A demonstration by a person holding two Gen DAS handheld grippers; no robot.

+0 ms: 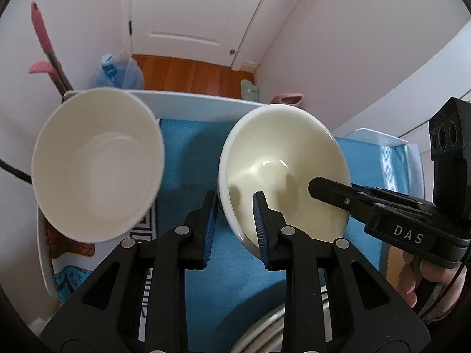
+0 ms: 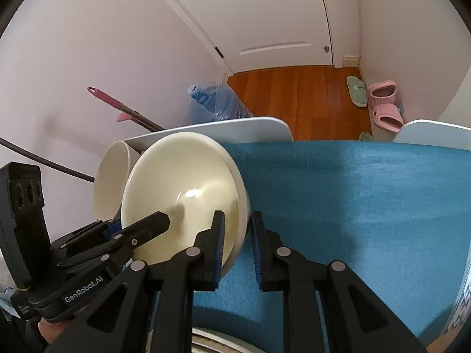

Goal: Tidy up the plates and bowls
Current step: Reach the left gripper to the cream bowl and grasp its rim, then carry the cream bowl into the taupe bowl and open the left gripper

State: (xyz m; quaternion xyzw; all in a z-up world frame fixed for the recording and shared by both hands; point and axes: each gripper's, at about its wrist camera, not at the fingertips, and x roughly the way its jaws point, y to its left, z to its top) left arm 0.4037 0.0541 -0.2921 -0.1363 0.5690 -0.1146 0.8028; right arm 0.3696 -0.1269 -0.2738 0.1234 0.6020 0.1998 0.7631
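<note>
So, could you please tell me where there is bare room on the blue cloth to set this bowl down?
Free: the blue cloth right of the cream bowl, up to the white chair backs. Crowded: the left side, where the white bowl and both tools meet.

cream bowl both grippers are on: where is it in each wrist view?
Left wrist: cream bowl right of centre, left gripper clamped on its near rim, right gripper entering from the right.
Right wrist: same bowl left of centre, right gripper on its rim.
Shared landmark: white door behind.
</note>
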